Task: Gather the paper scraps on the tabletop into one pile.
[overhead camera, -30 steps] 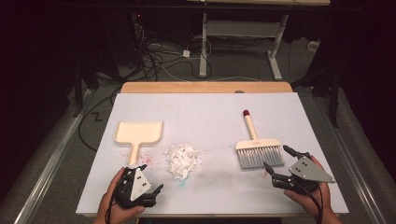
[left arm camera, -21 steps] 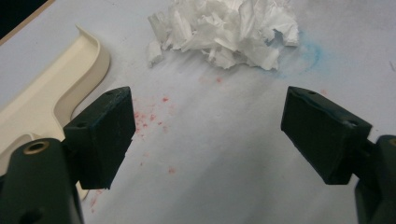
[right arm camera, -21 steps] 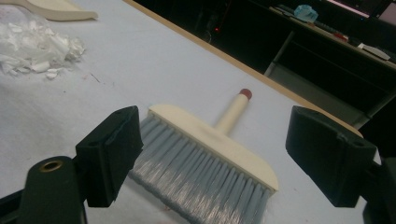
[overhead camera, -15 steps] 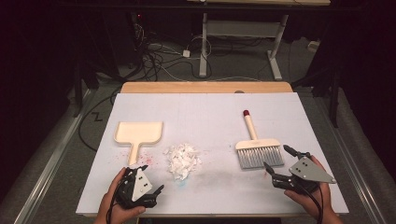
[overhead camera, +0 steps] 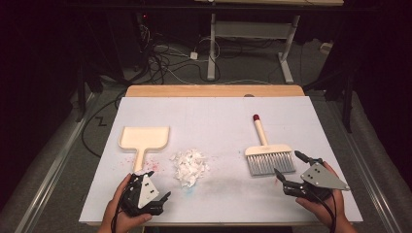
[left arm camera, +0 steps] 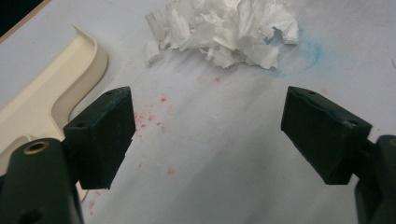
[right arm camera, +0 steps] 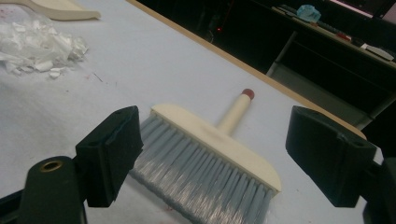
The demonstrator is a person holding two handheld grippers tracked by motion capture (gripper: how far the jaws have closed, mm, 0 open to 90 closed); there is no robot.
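Note:
A cream dustpan point(overhead camera: 144, 138) lies flat at the table's left, handle toward me; its edge point(left arm camera: 56, 98) shows in the left gripper view. A heap of torn white paper point(overhead camera: 190, 166) point(left arm camera: 224, 28) point(right arm camera: 35, 44) sits at mid-table. To the right lies a hand brush point(overhead camera: 266, 153) point(right arm camera: 210, 161) with grey bristles, cream head and red-tipped handle pointing away. My left gripper point(overhead camera: 154, 190) point(left arm camera: 208, 135) is open near the front edge, just below the dustpan handle, nothing between its jaws. My right gripper point(overhead camera: 290, 167) point(right arm camera: 215, 161) is open just short of the brush's bristles, which show between the jaws.
The white sheet point(overhead camera: 214, 121) covers a wooden table point(overhead camera: 214, 91); red specks point(left arm camera: 154, 116) and a blue smear point(left arm camera: 303, 51) mark it near the paper. Beyond the far edge are cables and a desk frame point(overhead camera: 252, 43) on a dark floor.

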